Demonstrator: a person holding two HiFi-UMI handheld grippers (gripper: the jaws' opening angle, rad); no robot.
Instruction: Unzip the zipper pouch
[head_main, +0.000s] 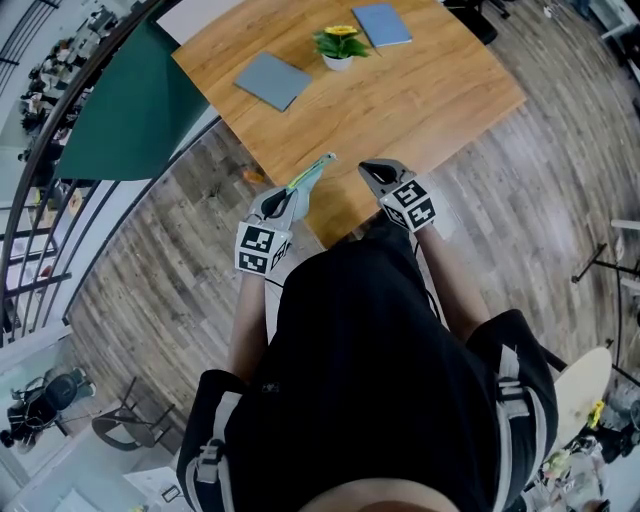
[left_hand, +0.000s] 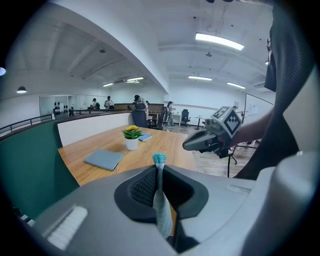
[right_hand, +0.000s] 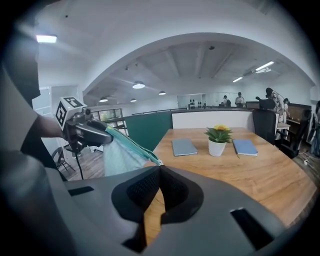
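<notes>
Looking down, the head view showed the left hand-held gripper (head_main: 292, 192) holding a teal fabric zipper pouch (head_main: 313, 175) in the air over the near corner of the wooden tabletop (head_main: 420, 95). Its long axis ran up-right toward the right hand-held gripper (head_main: 367, 168), just beside its free end. A white pot (head_main: 338, 62) at upper centre held a yellow-flowered plant (head_main: 340, 40). The left gripper view showed the jaws clamped on the pouch's edge. The right gripper view showed its jaws together, with the closed zipper (right_hand: 131, 146) ending at their tips. Whether they had caught the pull was unclear.
</notes>
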